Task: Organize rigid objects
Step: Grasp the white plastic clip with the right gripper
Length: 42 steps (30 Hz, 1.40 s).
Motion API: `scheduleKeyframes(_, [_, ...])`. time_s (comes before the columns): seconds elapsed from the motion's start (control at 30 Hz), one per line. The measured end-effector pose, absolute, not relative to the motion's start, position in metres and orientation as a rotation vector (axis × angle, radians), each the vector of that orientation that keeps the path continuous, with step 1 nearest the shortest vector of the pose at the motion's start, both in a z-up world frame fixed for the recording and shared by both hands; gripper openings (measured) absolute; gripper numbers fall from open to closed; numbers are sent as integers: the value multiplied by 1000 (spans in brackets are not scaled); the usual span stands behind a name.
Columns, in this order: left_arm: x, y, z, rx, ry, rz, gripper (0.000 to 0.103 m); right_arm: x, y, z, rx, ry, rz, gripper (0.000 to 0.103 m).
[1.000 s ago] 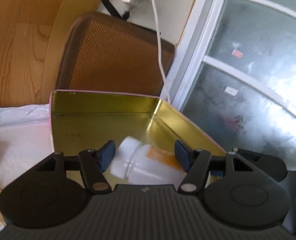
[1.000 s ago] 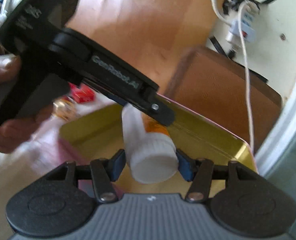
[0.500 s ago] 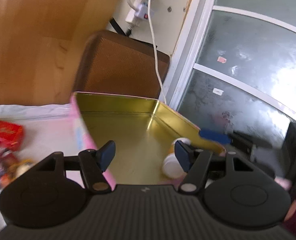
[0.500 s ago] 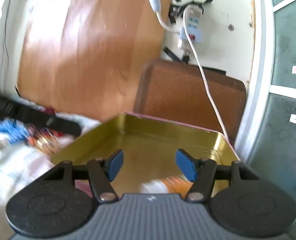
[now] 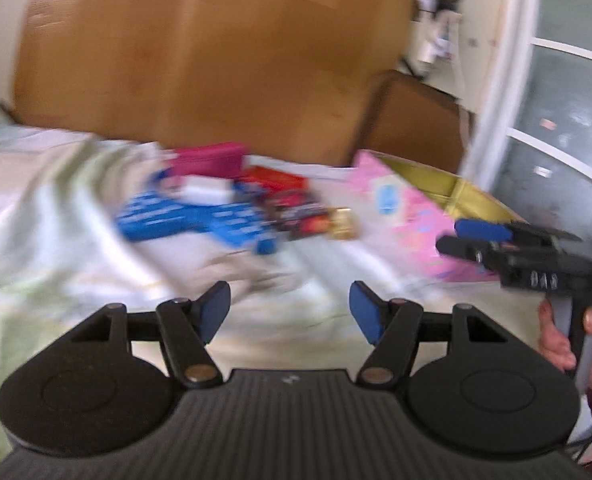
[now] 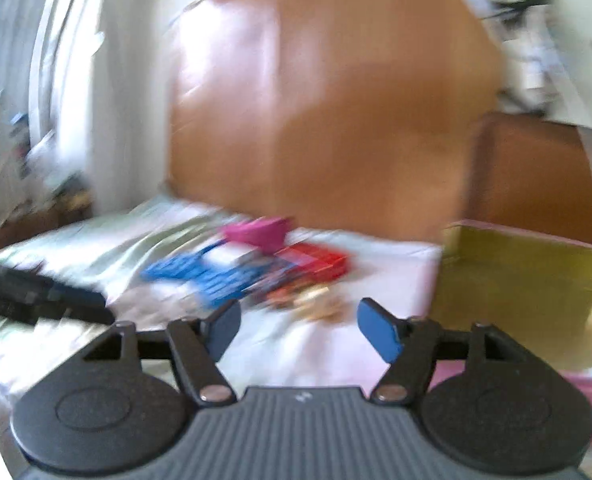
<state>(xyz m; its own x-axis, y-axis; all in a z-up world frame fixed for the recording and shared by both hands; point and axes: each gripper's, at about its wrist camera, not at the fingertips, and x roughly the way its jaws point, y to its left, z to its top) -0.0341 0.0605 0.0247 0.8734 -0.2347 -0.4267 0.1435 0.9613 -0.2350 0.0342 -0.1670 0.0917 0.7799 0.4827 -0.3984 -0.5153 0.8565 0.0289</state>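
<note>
From my left wrist, my left gripper point(image 5: 290, 312) hangs with its jaws apart and nothing between them, over the pale rumpled cloth point(image 5: 56, 216). Ahead lies a blurred heap of small packs: a blue pack point(image 5: 192, 216) with its long axis running left to right across the cloth, a magenta box point(image 5: 212, 160) behind it, a red box point(image 5: 276, 178) to the right, a dark wrapper point(image 5: 296, 216) and a small gold piece point(image 5: 341, 222) at the heap's right end. Right of the heap stands the pink tin point(image 5: 407, 216), its gold inside facing up, one corner pointing toward me. My right gripper point(image 5: 471, 236) reaches in from the right edge, held in a hand point(image 5: 567, 340), in front of the tin's near wall. A wooden board point(image 5: 200, 60) stands behind everything.

From my right wrist, my right gripper point(image 6: 297, 330) is empty; its jaws have just been closing a little but stand apart. The same heap sits just beyond the fingertips, blue pack point(image 6: 200, 272) lengthwise left to right, magenta box point(image 6: 260, 230) and red box point(image 6: 315, 260) behind. The tin point(image 6: 515, 276) is at the right, open side up. My left gripper point(image 6: 80, 302) crosses the left edge, too blurred to read
</note>
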Motion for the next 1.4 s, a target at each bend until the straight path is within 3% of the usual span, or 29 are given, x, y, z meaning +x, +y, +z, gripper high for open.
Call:
scheduleKeyframes(0.23, [-28,88,23,-239,455,-182,67,34,-94,73,-214,499,694,46])
scheduleKeyframes(0.47, [-10,94,13,-251,489,-200,67,59,-53,66,-317,527,751,44])
scheduleKeyframes(0.5, [-7,93,12,-248,500,-188,67,64,-49,63,-329,535,751,41])
scheduleKeyframes(0.53, [-4,94,11,-247,509,-178,67,70,-45,59,-336,559,751,28])
scheduleKeyframes(0.6, [1,97,9,-253,522,-159,67,77,-43,54,-292,633,781,15])
scheduleKeyframes(0.87, [4,128,16,-381,494,-65,67,16,-31,66,-234,620,1088,17])
scheduleKeyframes(1.3, [-41,74,22,-213,527,-170,66,49,-82,75,-153,580,877,21])
scheduleKeyframes(1.4, [-33,65,15,-145,553,-127,56,52,-70,73,-186,573,903,21])
